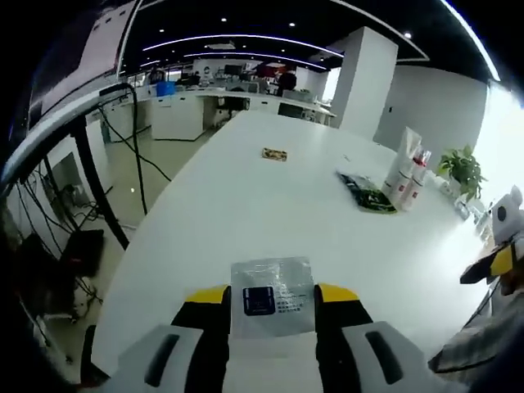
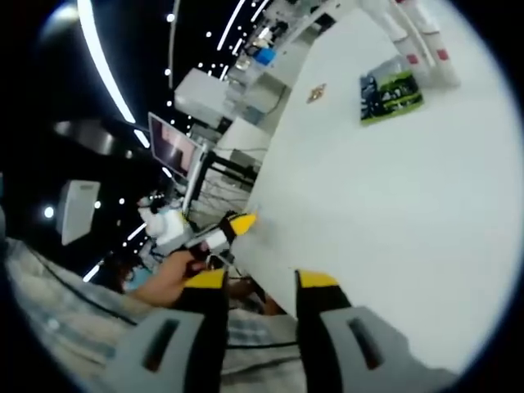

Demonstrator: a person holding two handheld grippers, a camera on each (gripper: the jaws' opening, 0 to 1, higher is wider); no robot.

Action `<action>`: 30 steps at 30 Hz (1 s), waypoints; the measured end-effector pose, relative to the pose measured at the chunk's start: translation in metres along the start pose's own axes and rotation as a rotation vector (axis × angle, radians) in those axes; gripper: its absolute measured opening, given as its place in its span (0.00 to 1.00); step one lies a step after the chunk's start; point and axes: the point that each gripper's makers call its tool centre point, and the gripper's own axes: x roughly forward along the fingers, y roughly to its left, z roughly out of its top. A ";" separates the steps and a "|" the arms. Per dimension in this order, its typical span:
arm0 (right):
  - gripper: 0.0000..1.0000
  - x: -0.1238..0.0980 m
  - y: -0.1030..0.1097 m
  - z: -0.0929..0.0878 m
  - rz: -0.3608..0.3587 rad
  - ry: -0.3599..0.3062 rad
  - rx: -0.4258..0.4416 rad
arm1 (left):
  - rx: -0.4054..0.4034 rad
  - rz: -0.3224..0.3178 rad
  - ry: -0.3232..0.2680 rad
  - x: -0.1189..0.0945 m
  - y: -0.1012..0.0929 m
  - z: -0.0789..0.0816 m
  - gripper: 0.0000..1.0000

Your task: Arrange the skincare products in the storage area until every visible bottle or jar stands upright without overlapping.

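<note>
Bottles (image 1: 407, 173) stand grouped at the worktop's (image 1: 270, 213) far right, well ahead and right of the left tool (image 1: 273, 299), which is clamped on a flat sachet (image 1: 273, 296). From the right gripper view, bottles (image 2: 426, 37) lie far ahead and to the right; right tool (image 2: 260, 282) is apart, empty, seemingly nearer.

White skincare boxes with red marks (image 1: 407, 176) stand upright at the far side of the white table (image 1: 270, 221), touching each other.
</note>
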 end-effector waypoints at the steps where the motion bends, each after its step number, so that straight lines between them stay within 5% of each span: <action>1: 0.30 0.001 0.001 0.001 0.003 -0.003 0.001 | -0.002 -0.018 -0.017 -0.003 -0.006 0.006 0.41; 11: 0.31 0.010 0.025 0.021 0.077 -0.055 0.020 | -0.021 -0.143 -0.100 -0.025 -0.049 0.035 0.41; 20: 0.35 0.014 0.063 0.057 0.179 -0.158 0.017 | 0.055 -0.242 -0.099 -0.036 -0.085 0.041 0.41; 27: 0.37 0.013 0.063 0.063 0.172 -0.176 0.011 | 0.107 -0.345 -0.102 -0.042 -0.120 0.044 0.41; 30: 0.37 0.014 0.062 0.063 0.167 -0.177 0.016 | 0.199 -0.393 -0.091 -0.045 -0.138 0.042 0.41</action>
